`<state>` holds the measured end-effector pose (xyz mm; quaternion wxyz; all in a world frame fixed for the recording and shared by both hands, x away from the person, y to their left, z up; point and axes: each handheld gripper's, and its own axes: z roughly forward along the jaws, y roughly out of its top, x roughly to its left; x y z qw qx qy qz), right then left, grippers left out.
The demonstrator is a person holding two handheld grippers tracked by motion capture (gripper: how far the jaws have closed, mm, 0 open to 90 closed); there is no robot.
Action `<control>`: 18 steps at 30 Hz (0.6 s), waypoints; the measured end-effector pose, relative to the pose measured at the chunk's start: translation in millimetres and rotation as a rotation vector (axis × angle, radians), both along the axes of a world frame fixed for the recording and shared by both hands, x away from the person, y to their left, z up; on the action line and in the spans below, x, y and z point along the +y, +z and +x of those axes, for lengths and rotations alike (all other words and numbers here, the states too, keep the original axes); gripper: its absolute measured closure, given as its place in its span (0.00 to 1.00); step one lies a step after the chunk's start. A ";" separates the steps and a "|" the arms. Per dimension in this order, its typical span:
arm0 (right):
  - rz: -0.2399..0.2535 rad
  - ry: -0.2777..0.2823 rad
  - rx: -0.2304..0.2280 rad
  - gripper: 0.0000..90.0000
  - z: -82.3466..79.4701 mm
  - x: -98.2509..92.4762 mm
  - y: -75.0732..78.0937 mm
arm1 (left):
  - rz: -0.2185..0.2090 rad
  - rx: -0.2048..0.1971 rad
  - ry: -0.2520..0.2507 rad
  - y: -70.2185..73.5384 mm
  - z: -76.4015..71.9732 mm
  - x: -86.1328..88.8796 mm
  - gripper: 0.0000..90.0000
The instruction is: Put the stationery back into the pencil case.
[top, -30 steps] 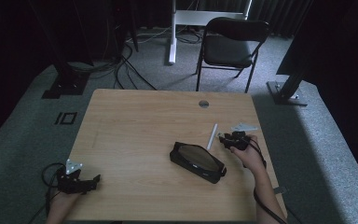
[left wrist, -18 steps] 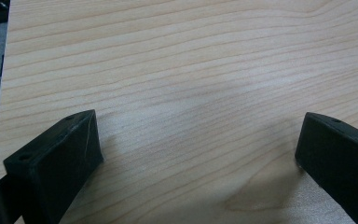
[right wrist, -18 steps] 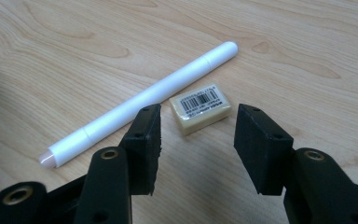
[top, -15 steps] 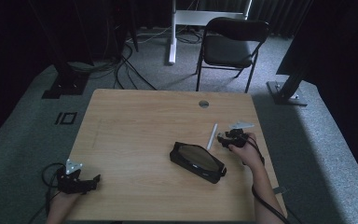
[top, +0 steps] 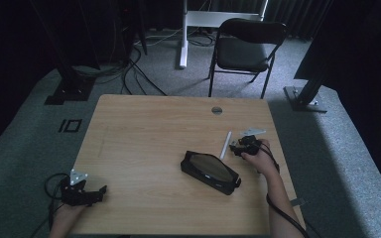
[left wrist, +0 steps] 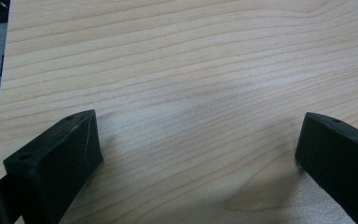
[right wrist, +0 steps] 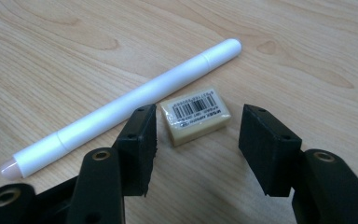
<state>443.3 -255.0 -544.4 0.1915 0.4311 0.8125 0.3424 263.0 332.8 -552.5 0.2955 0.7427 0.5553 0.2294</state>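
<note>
A small cream eraser with a barcode label lies flat on the wooden table. It sits between the jaws of my right gripper, whose pads stand clear of it on both sides. Those jaws have just been opening. A white pen lies touching the eraser's far side, by the left jaw. In the high view the white pen is just left of my right gripper, and a black pencil case lies nearer, at centre right. My left gripper rests at the table's near left corner, open over bare wood.
A round cable grommet is set into the table near its far edge. Behind the table stands a black folding chair and a white desk leg. Cables run over the grey carpet at the back left.
My right gripper has shifted slightly left, closer to the pen. The pen, the pencil case and the left gripper have stayed in place.
</note>
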 end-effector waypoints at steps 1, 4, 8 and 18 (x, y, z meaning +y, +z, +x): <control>-0.003 -0.003 -0.001 0.52 0.8 0.1 0.5 | 0.000 0.000 0.000 0.0 0.0 0.0 0.00; -0.014 0.011 0.008 0.54 3.1 0.9 1.0 | 0.000 0.000 0.000 0.0 0.0 0.0 0.00; -0.032 0.023 0.009 0.58 5.7 2.1 2.0 | 0.000 0.000 0.000 0.0 0.0 0.0 0.00; -0.016 0.004 0.033 0.64 3.8 3.0 3.3 | 0.000 0.000 0.000 0.0 0.0 0.0 0.00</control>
